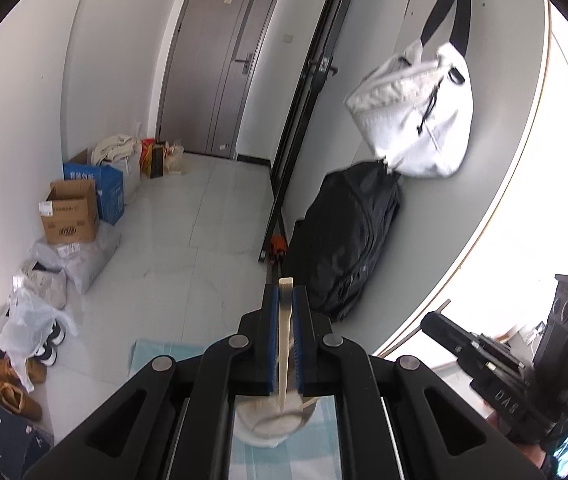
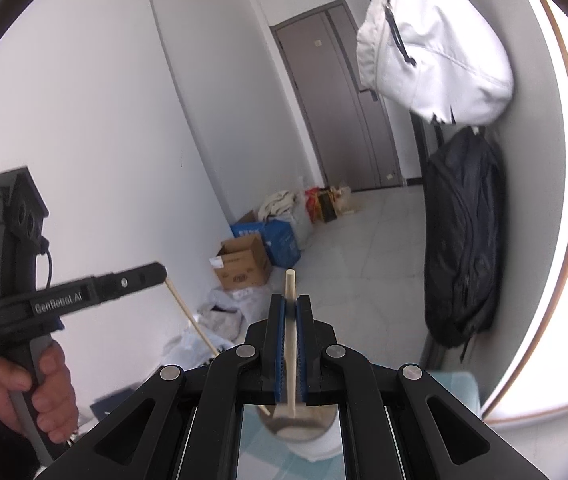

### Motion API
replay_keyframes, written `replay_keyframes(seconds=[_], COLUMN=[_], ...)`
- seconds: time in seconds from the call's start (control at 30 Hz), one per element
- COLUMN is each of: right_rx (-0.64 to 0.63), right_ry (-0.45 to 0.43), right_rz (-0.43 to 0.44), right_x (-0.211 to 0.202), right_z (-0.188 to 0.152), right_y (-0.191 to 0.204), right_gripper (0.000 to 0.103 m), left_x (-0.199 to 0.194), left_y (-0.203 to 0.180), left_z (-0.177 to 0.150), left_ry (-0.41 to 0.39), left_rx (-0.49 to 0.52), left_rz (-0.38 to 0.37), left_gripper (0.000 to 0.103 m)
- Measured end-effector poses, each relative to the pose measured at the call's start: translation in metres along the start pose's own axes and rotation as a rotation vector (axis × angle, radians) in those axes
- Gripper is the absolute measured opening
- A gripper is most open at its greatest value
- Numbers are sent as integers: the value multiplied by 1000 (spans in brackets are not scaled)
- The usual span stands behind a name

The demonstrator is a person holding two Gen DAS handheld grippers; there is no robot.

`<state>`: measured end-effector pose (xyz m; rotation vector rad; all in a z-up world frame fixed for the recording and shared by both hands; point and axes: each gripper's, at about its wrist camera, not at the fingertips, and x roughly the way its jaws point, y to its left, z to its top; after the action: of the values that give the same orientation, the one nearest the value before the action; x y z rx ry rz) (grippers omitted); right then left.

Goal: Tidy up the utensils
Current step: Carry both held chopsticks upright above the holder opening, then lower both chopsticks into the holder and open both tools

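each tool pinches one upright chopstick.

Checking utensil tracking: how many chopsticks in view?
2. One chopstick is clamped in the left gripper, one in the right gripper. The cup below may hide more.

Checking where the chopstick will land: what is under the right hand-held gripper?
A white holder with a metallic rim stands on a pale blue checked cloth. The right hand-held gripper covers most of it, so its contents cannot be seen.
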<state>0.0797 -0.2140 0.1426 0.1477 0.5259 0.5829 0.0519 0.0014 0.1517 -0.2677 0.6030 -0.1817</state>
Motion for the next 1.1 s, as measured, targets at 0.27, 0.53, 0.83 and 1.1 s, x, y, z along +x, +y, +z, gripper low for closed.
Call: replay_keyframes(seconds=[0.27,0.53,0.83,1.1], right_rx=[-43,-111,-101,-98], right_ry=[-9,47,105,111], right_rz=[-16,-19,-18,-24], right_x=[25,59,82,83], right_z=[25,20,1,-2], right_y=[-3,-2,-10,-10], right_gripper=[5,5,5,5], left_x=[21,52,66,71], left_y=[-9,2,13,10], left_z=[19,9,3,8], left_ry=[-11,72,87,94], left_rx=[54,64,61,63], left_rz=[17,33,52,38], left_gripper=[2,2,2,2])
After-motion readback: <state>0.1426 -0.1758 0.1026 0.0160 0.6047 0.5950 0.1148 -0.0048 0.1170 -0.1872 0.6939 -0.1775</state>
